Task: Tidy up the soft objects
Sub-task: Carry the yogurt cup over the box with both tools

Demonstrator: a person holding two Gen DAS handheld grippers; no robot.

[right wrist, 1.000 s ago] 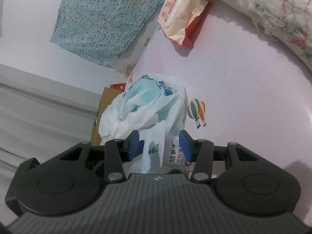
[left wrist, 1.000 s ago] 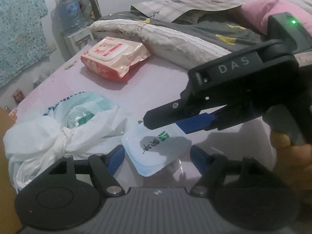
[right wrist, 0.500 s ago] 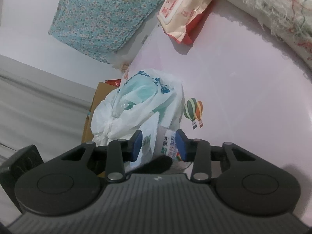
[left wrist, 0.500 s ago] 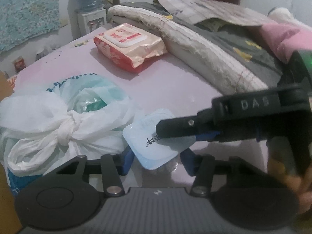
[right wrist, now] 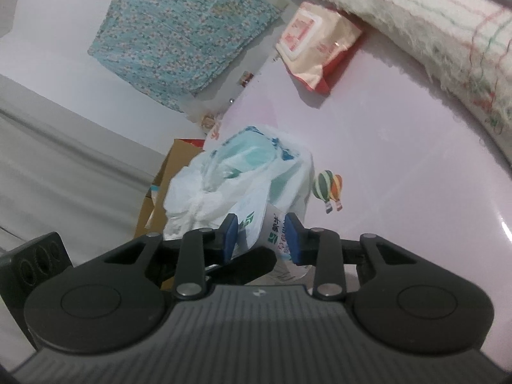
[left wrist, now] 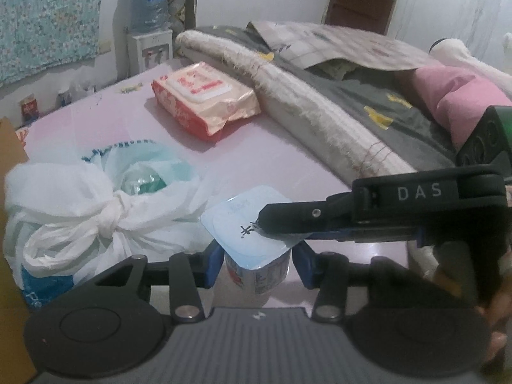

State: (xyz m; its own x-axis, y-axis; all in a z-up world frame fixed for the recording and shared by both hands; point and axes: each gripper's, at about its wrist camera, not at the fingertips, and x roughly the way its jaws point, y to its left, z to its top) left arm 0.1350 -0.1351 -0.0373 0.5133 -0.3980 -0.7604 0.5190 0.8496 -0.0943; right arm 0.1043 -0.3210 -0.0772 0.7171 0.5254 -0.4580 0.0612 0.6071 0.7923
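A small yogurt cup (left wrist: 243, 214) with a pale blue foil lid is between the blue pads of my left gripper (left wrist: 257, 262). The jaws are closing and press on its sides. My right gripper (right wrist: 261, 238) comes in from the right, and its upper finger (left wrist: 320, 214) lies across the lid. In the right wrist view the cup (right wrist: 275, 233) sits between that gripper's closing pads, lid against one pad. A knotted white plastic bag (left wrist: 96, 204) with a bottle inside lies just left of the cup. A pack of wet wipes (left wrist: 198, 96) lies farther back.
All of this is on a bed with a pink sheet (left wrist: 288, 160). A rolled blanket (left wrist: 304, 96) and a pink pillow (left wrist: 464, 92) lie along the right. A cardboard box (right wrist: 166, 172) stands beside the bed, and a water dispenser (left wrist: 150, 16) by the wall.
The left jaws, wide a second ago, have drawn in onto the cup. The right jaws have narrowed on it too. Both grippers have risen slightly and rolled.
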